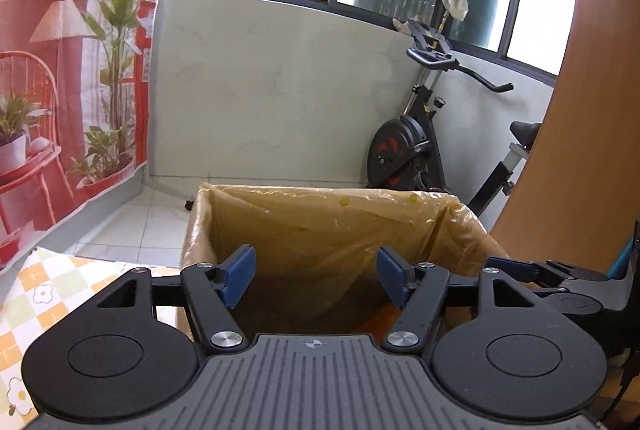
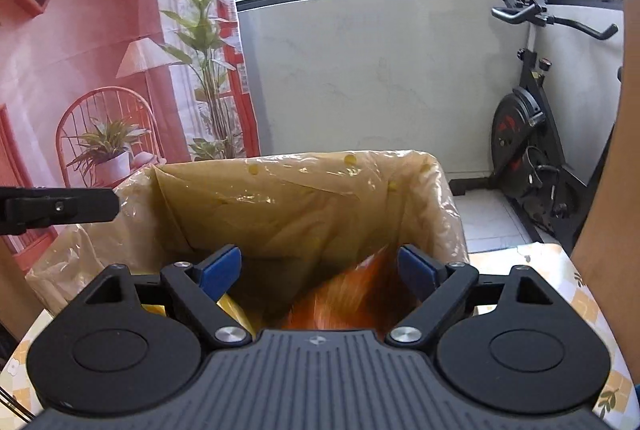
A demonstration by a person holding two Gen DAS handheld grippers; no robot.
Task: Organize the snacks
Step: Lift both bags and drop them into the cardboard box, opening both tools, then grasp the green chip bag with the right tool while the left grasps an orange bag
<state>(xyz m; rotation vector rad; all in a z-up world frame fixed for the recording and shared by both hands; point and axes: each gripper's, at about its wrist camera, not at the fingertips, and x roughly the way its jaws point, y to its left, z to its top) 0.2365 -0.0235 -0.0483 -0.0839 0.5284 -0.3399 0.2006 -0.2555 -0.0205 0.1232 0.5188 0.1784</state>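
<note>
Both hand-held grippers hover over a box lined with a translucent yellowish plastic bag (image 2: 304, 205), which stands at the far edge of the bench (image 1: 36, 294) covered in a checked, flower-print cloth. The right hand-held gripper (image 2: 320, 272) has its blue-padded fingers spread wide and grips nothing; just below and slightly right of its gap an orange snack packet (image 2: 344, 302) shows as a motion-blurred streak inside the box, apparently loose and dropping or already settling toward the bottom. Its long axis seems to run from near-left up to far-right, though the blur makes that uncertain. A yellow packet (image 2: 234, 312) lies at the near left of the box, partly hidden under the right gripper's left finger. The left hand-held gripper (image 1: 316, 276) is likewise wide open and empty, aimed into the same box from the left; its view shows only the liner's inner wall and a dim bottom. The right gripper is clearly the nearer to the orange packet, which sits directly beneath it, so any adjustment would likely fall to that side. An exercise bike (image 1: 416, 145) stands on the floor beyond, well apart.
</note>
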